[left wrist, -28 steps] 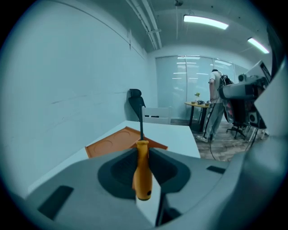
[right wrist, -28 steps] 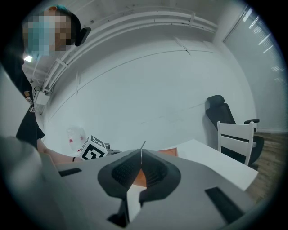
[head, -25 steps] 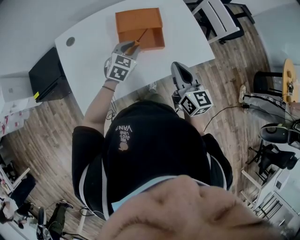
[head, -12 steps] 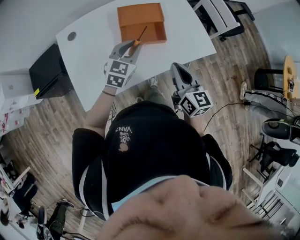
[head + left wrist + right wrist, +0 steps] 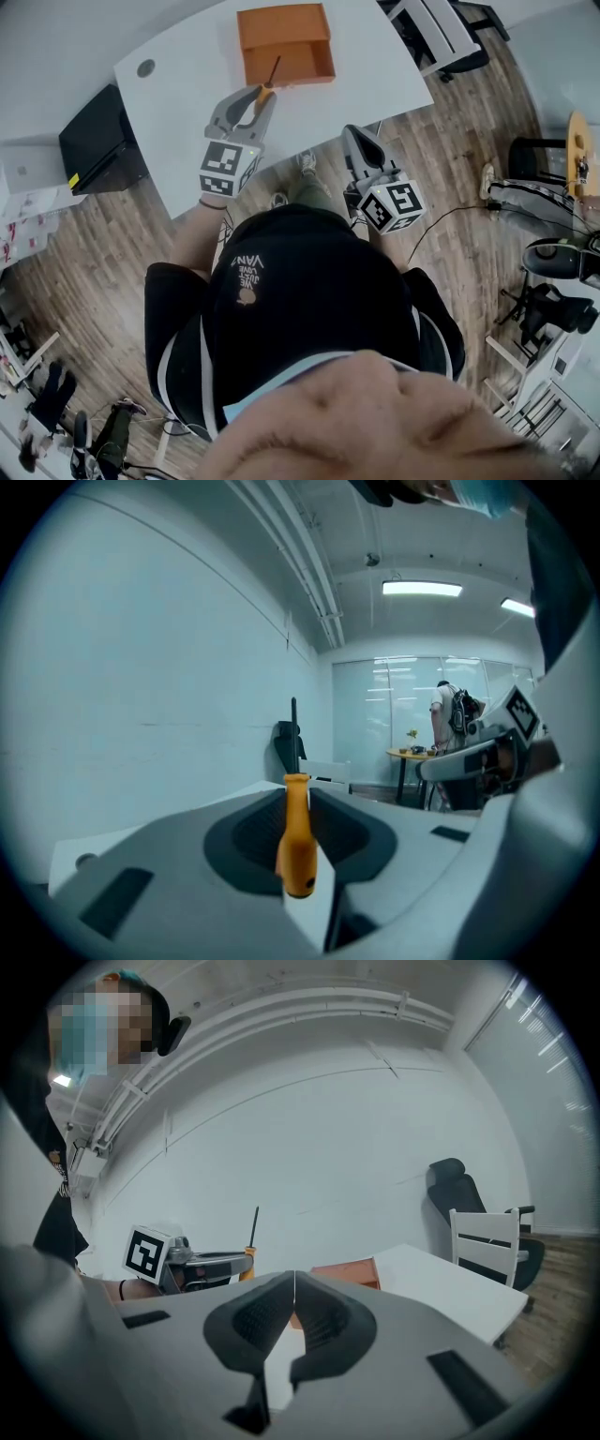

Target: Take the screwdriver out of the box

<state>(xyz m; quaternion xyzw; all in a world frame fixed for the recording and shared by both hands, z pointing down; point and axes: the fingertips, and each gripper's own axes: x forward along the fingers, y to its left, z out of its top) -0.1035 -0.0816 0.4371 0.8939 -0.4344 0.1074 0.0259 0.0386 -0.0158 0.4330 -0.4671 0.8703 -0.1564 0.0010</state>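
The orange open box (image 5: 284,42) sits at the far side of the white table (image 5: 178,122). My left gripper (image 5: 262,94) is shut on the orange handle of the screwdriver (image 5: 270,79), whose dark shaft points toward the box's front edge. In the left gripper view the handle (image 5: 297,841) stands upright between the pads, shaft up, above the table. My right gripper (image 5: 354,132) hangs off the table's near edge, shut and holding nothing. In the right gripper view its jaws (image 5: 294,1288) meet, and the raised screwdriver (image 5: 253,1232) and the box (image 5: 342,1274) lie beyond them.
A black cabinet (image 5: 98,141) stands left of the table. A white chair (image 5: 441,37) is at the table's far right, with a black office chair (image 5: 455,1190) behind it. A round cable hole (image 5: 145,67) marks the table's left corner. Wooden floor lies around the person.
The left gripper has lifted and drawn back toward the person with the screwdriver, whose tip has come up out of the box. The right gripper has shifted only slightly.
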